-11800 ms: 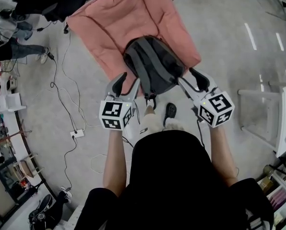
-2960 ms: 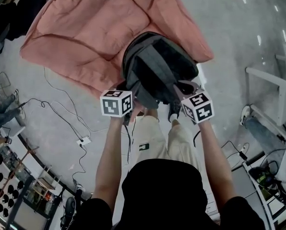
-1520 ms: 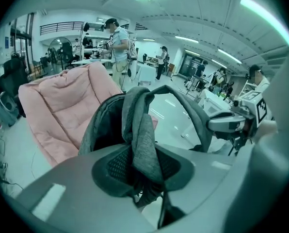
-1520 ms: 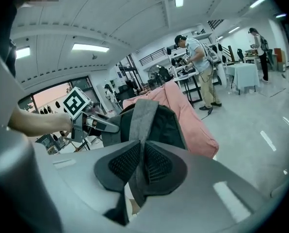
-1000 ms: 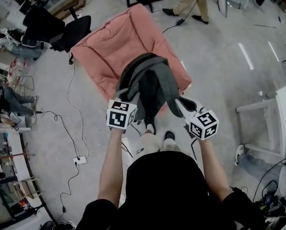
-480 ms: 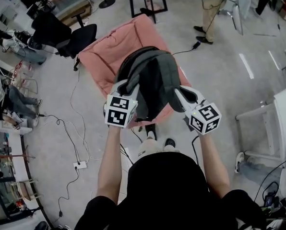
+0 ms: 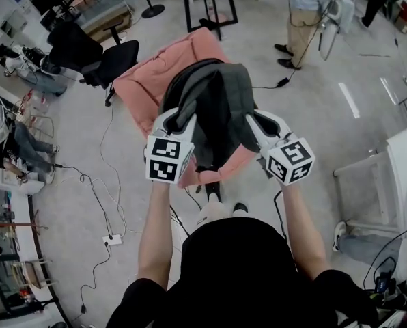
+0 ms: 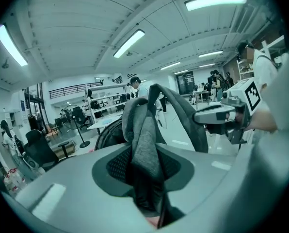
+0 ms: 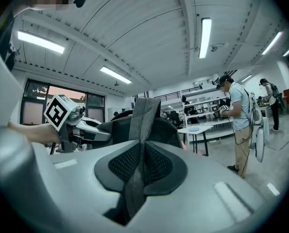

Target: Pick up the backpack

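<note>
Above the pink cushion [image 7: 143, 91], the backpack [image 7: 214, 104] is hanging from both grippers, near the person's chest. Left gripper [image 7: 178, 120] is clamping one grey shoulder strap [image 8: 145, 144]. Right gripper [image 7: 259, 123] is pinching the other strap [image 9: 138, 164], jaws nearly together.

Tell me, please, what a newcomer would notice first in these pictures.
A dark grey backpack hangs in the middle of the head view, the left gripper and right gripper each shut on a shoulder strap. Under it, a pink quilt lies spread on the floor.
</note>
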A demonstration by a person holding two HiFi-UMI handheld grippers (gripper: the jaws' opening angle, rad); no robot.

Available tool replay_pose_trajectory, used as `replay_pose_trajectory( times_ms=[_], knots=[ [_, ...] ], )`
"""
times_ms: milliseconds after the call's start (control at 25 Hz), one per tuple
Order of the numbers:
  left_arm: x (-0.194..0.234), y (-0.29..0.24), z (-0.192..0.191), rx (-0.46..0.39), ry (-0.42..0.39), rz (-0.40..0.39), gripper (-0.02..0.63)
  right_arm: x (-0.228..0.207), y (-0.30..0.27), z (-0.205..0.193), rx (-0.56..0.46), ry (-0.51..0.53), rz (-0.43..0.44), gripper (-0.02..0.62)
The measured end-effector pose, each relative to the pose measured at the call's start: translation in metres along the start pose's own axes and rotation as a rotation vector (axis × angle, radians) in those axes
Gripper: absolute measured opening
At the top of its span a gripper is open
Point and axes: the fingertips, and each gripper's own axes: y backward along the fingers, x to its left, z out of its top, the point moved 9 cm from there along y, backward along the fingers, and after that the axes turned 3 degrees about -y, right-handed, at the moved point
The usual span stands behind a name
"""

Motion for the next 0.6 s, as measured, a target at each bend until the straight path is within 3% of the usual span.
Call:
replay_pose_trajectory(
  times_ms=[280, 600],
  knots=[
    [0.007, 0.012, 0.022, -0.038, -0.055, -0.002, 0.095, 0.004, -0.013, 0.027, -0.021, 0.047, -0.016, 0.040],
    [0.015, 0.025, 0.038, -0.094, -0.061, 0.017, 0.095, 0.008, -0.028, 0.051, -0.006, 0.094, -0.022, 0.040]
  ],
)
